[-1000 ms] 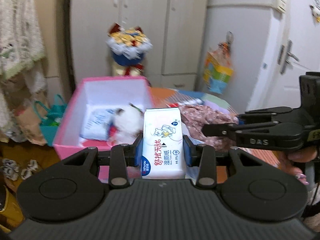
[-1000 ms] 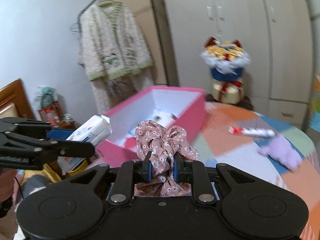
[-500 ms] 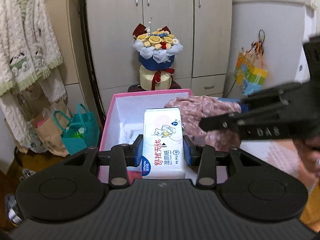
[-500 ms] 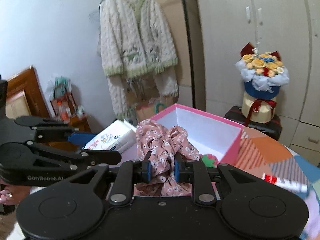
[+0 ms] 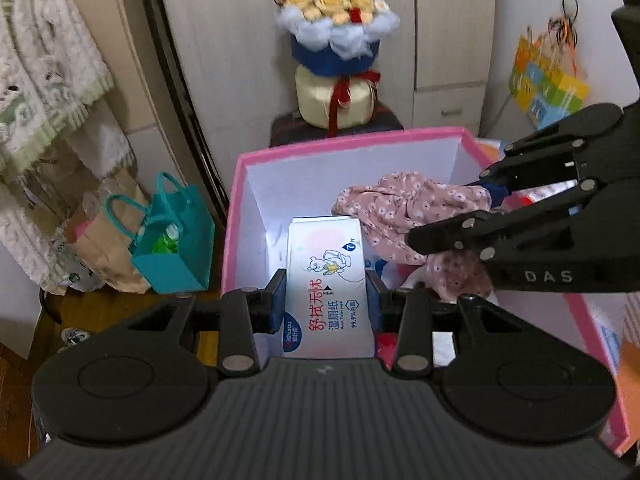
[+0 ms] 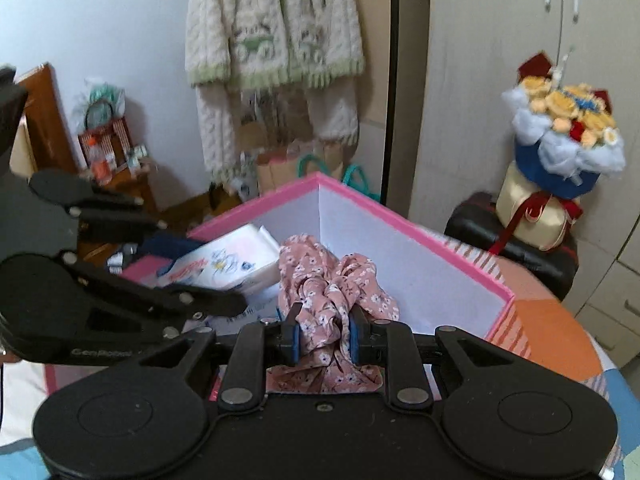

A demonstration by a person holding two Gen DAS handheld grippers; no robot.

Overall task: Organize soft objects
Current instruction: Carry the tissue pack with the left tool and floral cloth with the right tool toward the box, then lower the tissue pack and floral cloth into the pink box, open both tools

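A glossy, rectangular wet-wipe pack (image 5: pixel 326 284) is clamped between the pads of the left gripper (image 5: pixel 326 300) above the pink, white-lined box (image 5: pixel 352 148). Crumpled floral fabric (image 6: pixel 332 280) is pinched by the narrowly parted right gripper (image 6: pixel 323 334) over the same box. A plush bouquet (image 5: pixel 336 20) is seen behind the box.

home bedroom: wardrobe (image 5: pixel 320 20), hanging cardigan (image 6: pixel 272 32), flower bouquet (image 5: pixel 336 8).
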